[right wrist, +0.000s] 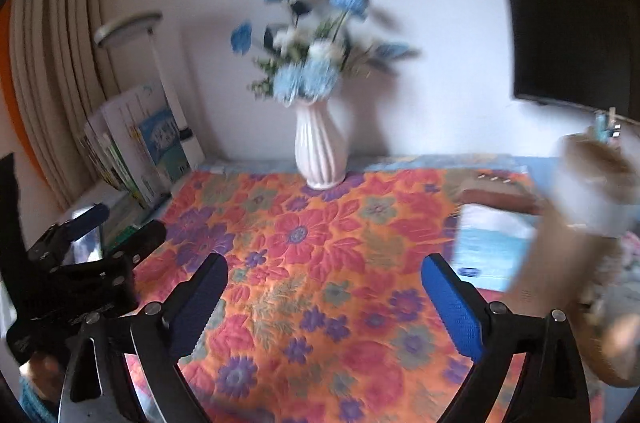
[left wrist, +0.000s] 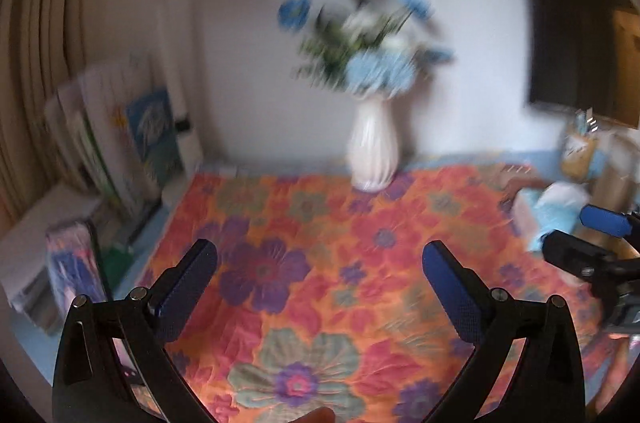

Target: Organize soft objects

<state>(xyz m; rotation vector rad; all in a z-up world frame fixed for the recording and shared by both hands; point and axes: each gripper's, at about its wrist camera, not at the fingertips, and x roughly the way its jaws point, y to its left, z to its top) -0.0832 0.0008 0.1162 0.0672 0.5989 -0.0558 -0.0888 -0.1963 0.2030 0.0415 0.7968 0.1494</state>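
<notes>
My left gripper (left wrist: pixel 320 255) is open and empty above the orange flowered quilt (left wrist: pixel 340 287). My right gripper (right wrist: pixel 324 271) is open and empty above the same quilt (right wrist: pixel 320 263). A light blue and white soft pack (right wrist: pixel 492 247) lies at the quilt's right edge; it also shows in the left wrist view (left wrist: pixel 552 207). A blurred tan plush shape (right wrist: pixel 580 223) stands at the far right, close to my right gripper's right finger. The right gripper (left wrist: pixel 600 235) shows at the right edge of the left wrist view, the left gripper (right wrist: pixel 108 235) at the left of the right wrist view.
A white vase (left wrist: pixel 374 147) with blue flowers stands at the quilt's far edge against the wall; it also shows in the right wrist view (right wrist: pixel 320 147). Books (right wrist: pixel 140 151) lean at the left beside a white lamp post (left wrist: pixel 168 23). A dark screen (right wrist: pixel 568 3) hangs at the upper right.
</notes>
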